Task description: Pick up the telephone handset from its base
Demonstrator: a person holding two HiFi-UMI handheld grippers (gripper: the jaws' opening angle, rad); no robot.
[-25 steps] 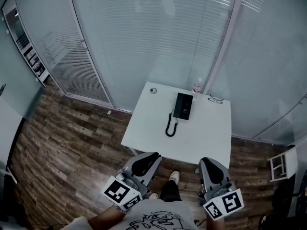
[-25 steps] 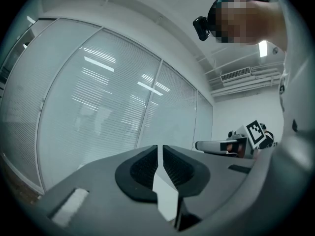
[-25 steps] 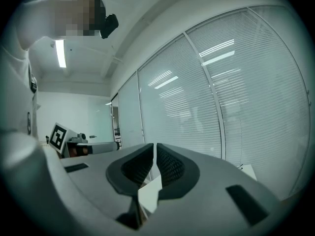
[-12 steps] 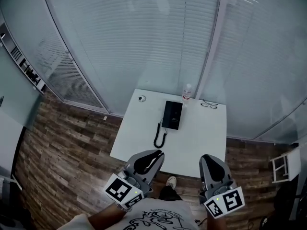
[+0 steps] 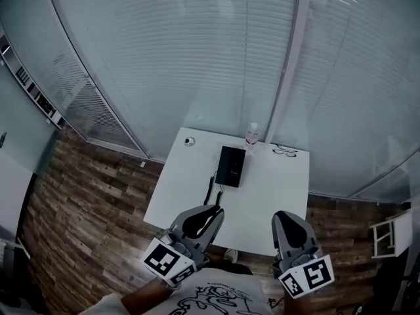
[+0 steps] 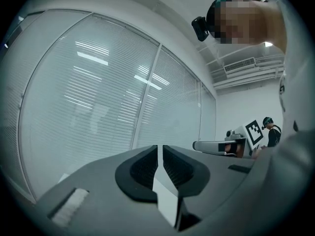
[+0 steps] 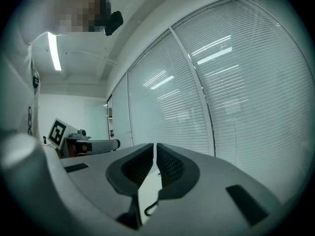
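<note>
Now | left tongs (image 5: 215, 209), right tongs (image 5: 283, 215): 2, both together (empty) | table (image 5: 279, 195): 1 telephone (image 5: 231, 166), 1 bottle (image 5: 251, 136)

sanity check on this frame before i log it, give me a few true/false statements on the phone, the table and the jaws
1. The telephone sits on the white table. True.
2. The left gripper is holding the handset. False: its jaws are together on nothing, at the table's near edge, short of the telephone.
3. A bottle stands beyond the telephone, near the table's far edge. True.
4. The right gripper has its jaws wide apart. False: they are together and empty.
5. The glasses lie on the floor. False: they lie on the table, to the right of the bottle.
</note>
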